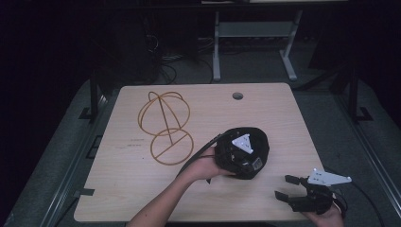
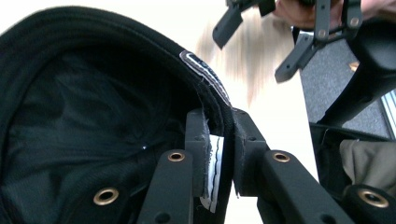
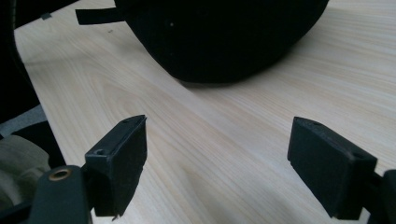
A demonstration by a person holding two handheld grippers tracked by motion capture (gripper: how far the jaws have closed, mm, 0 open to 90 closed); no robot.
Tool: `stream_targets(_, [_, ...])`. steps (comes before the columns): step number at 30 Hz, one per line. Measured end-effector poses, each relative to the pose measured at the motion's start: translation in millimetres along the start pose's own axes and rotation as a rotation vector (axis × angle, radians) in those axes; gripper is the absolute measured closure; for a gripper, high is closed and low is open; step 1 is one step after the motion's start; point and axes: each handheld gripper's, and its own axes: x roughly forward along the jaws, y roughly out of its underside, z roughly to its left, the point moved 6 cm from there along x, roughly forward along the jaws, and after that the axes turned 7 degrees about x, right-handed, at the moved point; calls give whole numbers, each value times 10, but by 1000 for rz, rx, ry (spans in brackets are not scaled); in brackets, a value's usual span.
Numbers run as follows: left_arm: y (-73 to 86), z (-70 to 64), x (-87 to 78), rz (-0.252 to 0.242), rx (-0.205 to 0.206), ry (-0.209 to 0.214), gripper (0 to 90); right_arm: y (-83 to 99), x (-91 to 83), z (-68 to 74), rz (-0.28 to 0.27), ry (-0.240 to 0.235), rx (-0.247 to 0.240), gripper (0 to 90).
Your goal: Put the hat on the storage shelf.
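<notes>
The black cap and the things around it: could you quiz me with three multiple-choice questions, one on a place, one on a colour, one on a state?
1. Where does the wire stand lie from the black cap in the high view?
A. left of it
B. right of it
C. under it

2. What colour is the wire stand?
A. blue
B. golden
C. white

3. How are the right tongs?
A. shut on the cap
B. shut on nothing
C. open

Answers: 1 A, it lies on the table left of the cap. 2 B, its wires look golden. 3 C, the jaws stand apart over bare wood, while the left tongs pinch the cap's edge.
</notes>
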Motion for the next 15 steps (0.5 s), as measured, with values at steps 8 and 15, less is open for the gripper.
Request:
stream_targets(8, [-157, 64, -170, -66, -35, 9, 797, -79, -15, 86, -41, -39, -11, 197])
stream_targets(15, [-315, 139, -342, -129, -60, 4, 801, -213, -17, 208, -72, -68, -41, 200])
